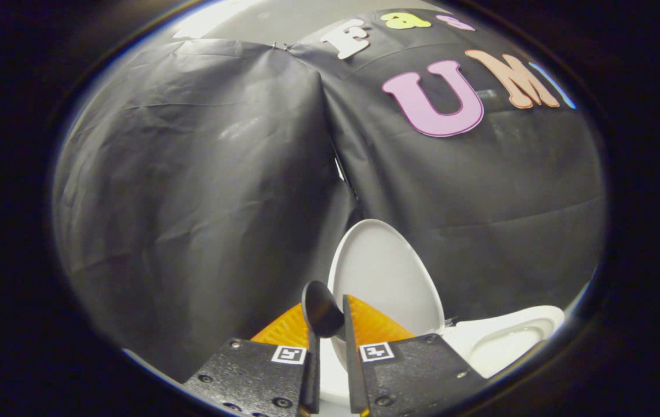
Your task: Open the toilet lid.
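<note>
- Bottom centre of the frame: the tongs (330,324) sit nearly pressed together, a dark rounded tab (321,310) between their fingers — whether both fingers actually press on it, I cannot tell.
- Just beyond the fingers, the toilet lid (387,278) stands raised, near upright, white underside facing us; the grip looks meant to steer it back.
- Lower right, the open toilet bowl (509,339) lies exposed, so the job looks nearly done.
- Farthest back, the black cloth wall (190,174).

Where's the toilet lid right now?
In the gripper view the lid stands raised, just ahead of the nearly closed gripper, leaning toward the black cloth wall, with the bowl beside it.
</note>
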Demonstrator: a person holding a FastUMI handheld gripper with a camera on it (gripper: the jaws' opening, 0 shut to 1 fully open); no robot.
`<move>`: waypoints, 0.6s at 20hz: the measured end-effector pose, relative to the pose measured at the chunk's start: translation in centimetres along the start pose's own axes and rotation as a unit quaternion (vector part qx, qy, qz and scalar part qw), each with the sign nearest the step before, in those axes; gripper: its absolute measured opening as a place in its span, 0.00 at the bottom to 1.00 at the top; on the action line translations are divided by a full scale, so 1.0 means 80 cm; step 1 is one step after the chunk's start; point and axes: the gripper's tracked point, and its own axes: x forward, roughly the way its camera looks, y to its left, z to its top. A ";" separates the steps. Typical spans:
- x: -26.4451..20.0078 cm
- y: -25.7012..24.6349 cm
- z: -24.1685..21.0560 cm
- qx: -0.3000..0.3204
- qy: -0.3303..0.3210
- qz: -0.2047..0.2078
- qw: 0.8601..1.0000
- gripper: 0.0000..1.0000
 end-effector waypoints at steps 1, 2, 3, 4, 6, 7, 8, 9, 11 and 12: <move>-0.001 -0.003 0.000 -0.008 0.003 -0.006 1.000 0.20; -0.001 -0.005 0.001 -0.015 0.001 -0.013 1.000 0.21; -0.002 -0.007 0.002 -0.020 0.003 -0.018 1.000 0.22; -0.003 -0.008 0.002 -0.023 0.005 -0.021 1.000 0.23; -0.003 -0.009 0.001 -0.023 0.006 -0.023 0.999 0.29; -0.003 -0.008 -0.001 -0.021 0.008 -0.022 0.999 0.32; -0.004 -0.007 -0.001 -0.020 0.008 -0.022 1.000 0.35; -0.005 -0.005 -0.001 -0.017 0.009 -0.019 1.000 0.38; -0.005 -0.001 0.002 -0.010 0.006 -0.017 1.000 0.45; -0.007 -0.007 0.006 -0.009 0.001 -0.019 1.000 0.48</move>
